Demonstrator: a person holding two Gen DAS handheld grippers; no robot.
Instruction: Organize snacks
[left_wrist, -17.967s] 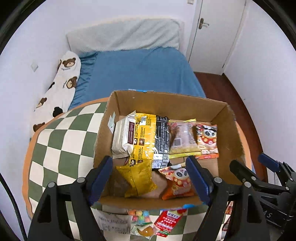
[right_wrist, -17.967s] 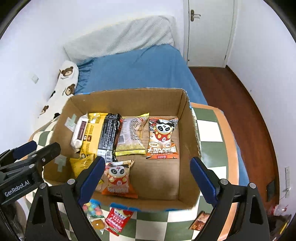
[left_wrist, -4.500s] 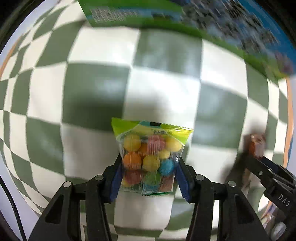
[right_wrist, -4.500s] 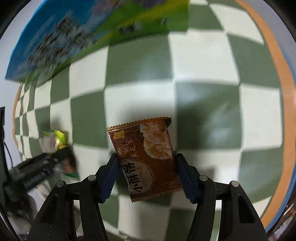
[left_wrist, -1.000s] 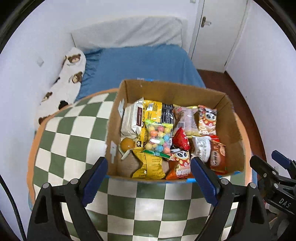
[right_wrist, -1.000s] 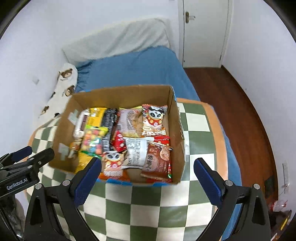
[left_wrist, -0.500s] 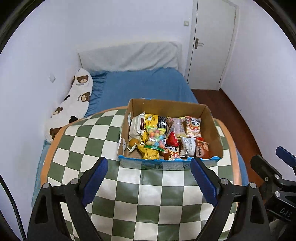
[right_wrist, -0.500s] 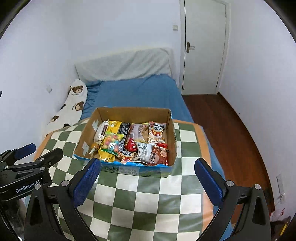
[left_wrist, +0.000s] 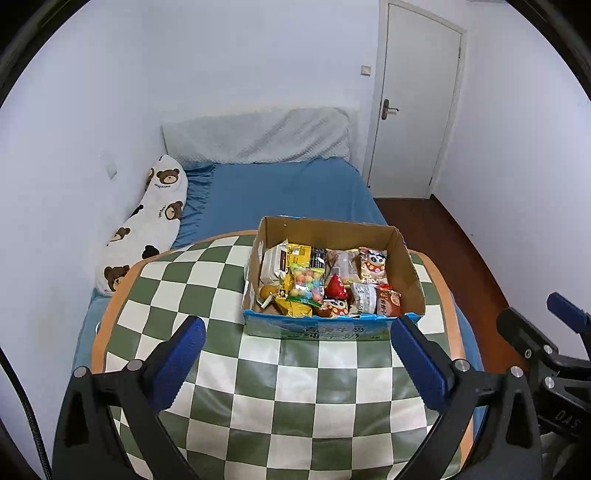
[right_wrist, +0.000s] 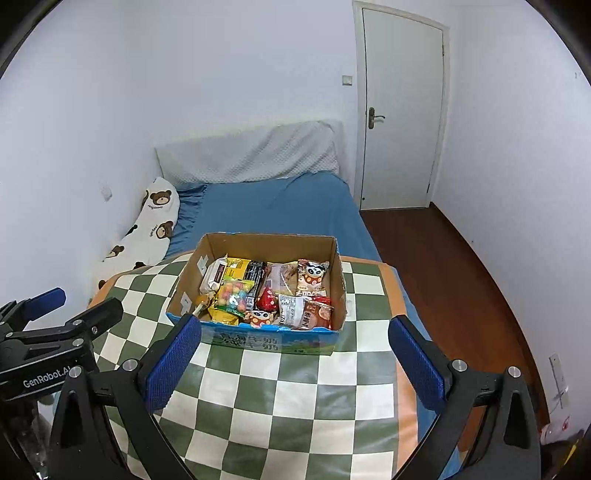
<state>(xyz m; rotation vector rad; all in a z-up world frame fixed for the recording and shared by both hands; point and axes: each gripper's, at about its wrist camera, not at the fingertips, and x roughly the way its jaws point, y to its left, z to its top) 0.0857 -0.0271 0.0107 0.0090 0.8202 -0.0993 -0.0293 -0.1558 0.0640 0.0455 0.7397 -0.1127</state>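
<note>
We hold the left gripper (left_wrist: 297, 356) and the right gripper (right_wrist: 295, 358) above the checkered table (left_wrist: 258, 387), both with fingers spread wide and grasping nothing. The cardboard box (left_wrist: 400, 243) sits at 12 o'clock from each gripper, well apart from the fingertips, on the table's far half. The snacks (left_wrist: 325, 280) lie packed inside the box, including a bag of coloured candy balls (left_wrist: 306, 284) and a panda-print packet (left_wrist: 373, 264). A blue bed (left_wrist: 280, 195) lies beyond the box.
</note>
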